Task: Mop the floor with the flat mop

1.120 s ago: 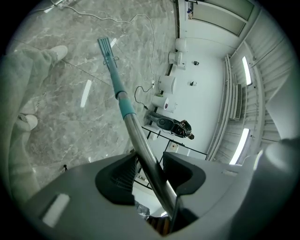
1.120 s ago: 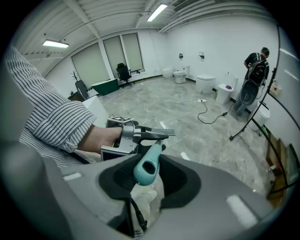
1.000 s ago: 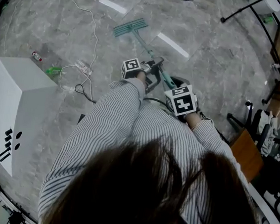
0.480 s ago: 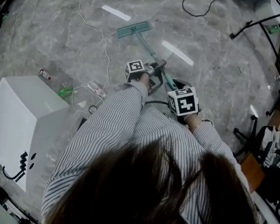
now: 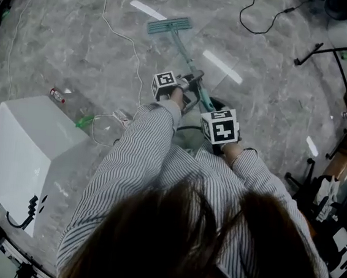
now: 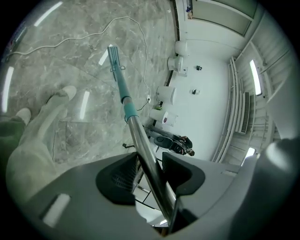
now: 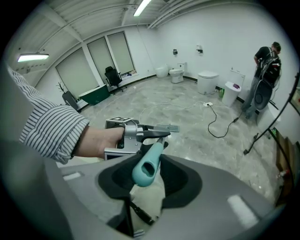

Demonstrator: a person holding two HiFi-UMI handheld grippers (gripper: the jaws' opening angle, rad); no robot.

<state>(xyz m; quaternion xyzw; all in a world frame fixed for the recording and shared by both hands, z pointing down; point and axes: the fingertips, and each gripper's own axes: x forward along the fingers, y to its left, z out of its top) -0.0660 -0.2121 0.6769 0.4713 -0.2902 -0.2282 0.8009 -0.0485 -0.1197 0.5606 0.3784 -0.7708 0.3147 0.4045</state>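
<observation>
The left gripper (image 6: 149, 171) clamps the mop shaft (image 6: 137, 133), the right gripper (image 7: 150, 177) seemingly pinches its teal grip (image 7: 153, 153), both well behind the mop head (image 5: 169, 25); keep that flat, pushing evenly.

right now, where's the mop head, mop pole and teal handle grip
mop head (image 5: 169, 25): head view, middle of the teal pad
mop pole (image 6: 142, 140): left gripper view, steel section above the jaws
teal handle grip (image 7: 146, 170): right gripper view, its hollow butt end
</observation>
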